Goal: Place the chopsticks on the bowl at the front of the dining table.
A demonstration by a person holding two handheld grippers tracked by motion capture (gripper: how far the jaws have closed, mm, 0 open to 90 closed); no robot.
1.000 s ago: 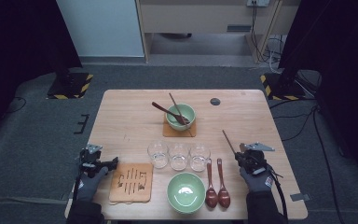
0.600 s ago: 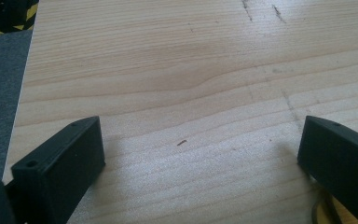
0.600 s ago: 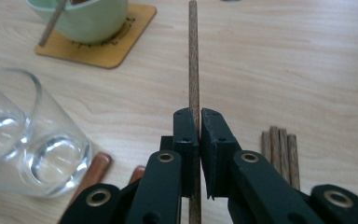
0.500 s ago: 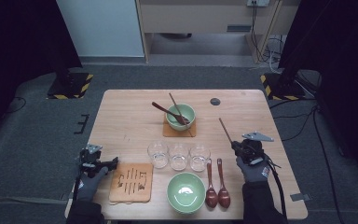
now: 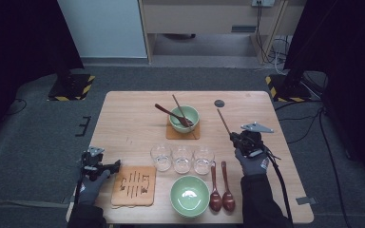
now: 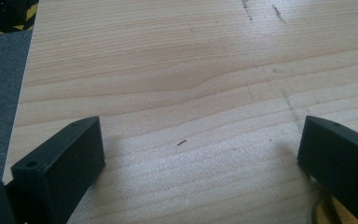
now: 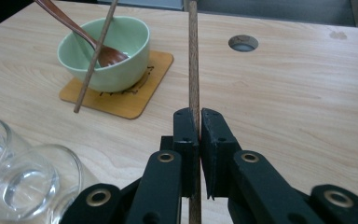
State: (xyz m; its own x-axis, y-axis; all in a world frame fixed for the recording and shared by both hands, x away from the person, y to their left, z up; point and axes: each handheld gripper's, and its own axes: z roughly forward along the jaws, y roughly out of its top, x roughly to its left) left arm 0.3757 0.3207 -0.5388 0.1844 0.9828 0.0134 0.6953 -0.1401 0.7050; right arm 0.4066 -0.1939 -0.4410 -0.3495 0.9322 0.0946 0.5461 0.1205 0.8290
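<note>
My right gripper (image 5: 240, 138) (image 7: 196, 122) is shut on a brown wooden chopstick (image 5: 224, 121) (image 7: 193, 60), which it holds above the right half of the table, the stick pointing away from me. A green bowl (image 5: 184, 118) (image 7: 105, 51) on a wooden coaster (image 5: 183, 132) (image 7: 121, 100) holds a wooden spoon (image 5: 171, 114) (image 7: 81, 35) and a second chopstick (image 5: 180, 110) (image 7: 94, 56). My left gripper (image 5: 117, 165) (image 6: 200, 158) rests open near the table's front left, its jaws wide over bare wood.
Three clear glasses (image 5: 182, 157) stand in a row at the middle; two (image 7: 23, 177) show in the right gripper view. A second green bowl (image 5: 190, 194), two wooden spoons (image 5: 221, 187) and a slotted wooden coaster (image 5: 134, 185) lie near the front edge. A round hole (image 5: 219, 103) marks the tabletop.
My right gripper has risen and moved away from me with the chopstick in its grip. The left gripper has stayed where it was.
</note>
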